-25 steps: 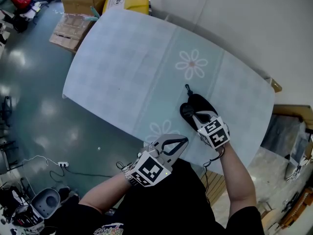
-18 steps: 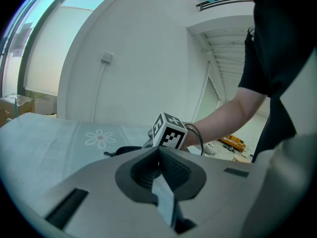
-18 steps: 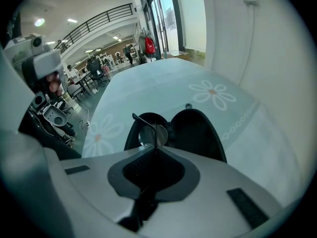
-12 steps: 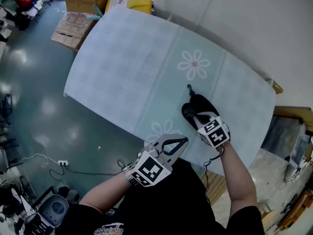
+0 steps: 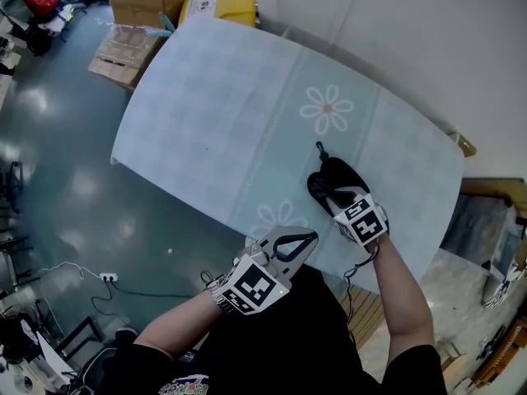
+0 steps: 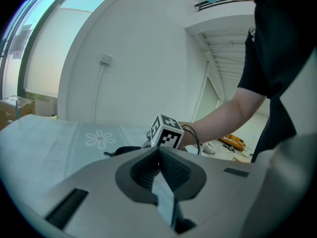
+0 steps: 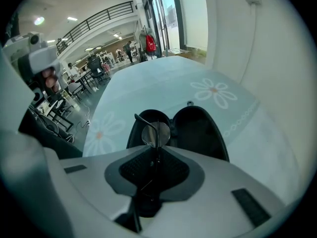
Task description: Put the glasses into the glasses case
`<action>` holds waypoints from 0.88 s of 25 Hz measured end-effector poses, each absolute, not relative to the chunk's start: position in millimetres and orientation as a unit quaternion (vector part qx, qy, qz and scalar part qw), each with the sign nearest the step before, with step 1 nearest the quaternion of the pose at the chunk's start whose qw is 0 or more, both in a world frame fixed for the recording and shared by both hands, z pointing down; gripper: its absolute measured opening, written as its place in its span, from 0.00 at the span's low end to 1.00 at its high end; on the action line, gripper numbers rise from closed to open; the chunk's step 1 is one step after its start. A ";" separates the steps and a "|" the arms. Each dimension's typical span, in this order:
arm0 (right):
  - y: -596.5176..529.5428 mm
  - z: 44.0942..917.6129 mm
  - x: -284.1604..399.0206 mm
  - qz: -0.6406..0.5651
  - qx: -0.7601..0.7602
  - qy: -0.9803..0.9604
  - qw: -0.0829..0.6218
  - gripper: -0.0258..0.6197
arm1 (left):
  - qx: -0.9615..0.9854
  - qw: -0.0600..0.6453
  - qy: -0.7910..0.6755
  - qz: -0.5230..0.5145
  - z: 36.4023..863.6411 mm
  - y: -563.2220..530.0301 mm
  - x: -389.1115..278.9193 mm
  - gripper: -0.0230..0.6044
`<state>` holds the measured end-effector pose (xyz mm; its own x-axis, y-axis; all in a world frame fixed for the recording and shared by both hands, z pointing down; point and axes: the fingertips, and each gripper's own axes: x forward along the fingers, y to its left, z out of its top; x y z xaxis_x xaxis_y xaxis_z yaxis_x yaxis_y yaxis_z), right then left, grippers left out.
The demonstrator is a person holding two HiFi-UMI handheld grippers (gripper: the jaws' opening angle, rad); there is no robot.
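The right tongs (image 7: 157, 151) are clamped on thin dark-rimmed glasses (image 7: 155, 133), held just over the open black oval glasses case (image 7: 200, 128). The left tongs (image 6: 159, 155) are pressed together, empty (at the tabletop's near edge). The pale blue daisy-printed tabletop (image 5: 214, 113) stands on a glossy grey floor (image 5: 49, 179) beside a white wall (image 5: 412, 39).

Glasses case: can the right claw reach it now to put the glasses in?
Probably yes. The glasses case lies open just ahead of the right claw, which grips the glasses; nothing stands between them.
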<state>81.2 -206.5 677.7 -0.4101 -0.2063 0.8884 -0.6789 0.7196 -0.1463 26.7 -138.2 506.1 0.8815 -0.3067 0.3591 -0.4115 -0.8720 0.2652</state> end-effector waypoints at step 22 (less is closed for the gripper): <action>-183.8 577.4 76.4 0.213 0.393 -0.811 0.377 0.17 | 0.969 0.132 -0.162 0.129 465.9 -102.1 0.5 0.08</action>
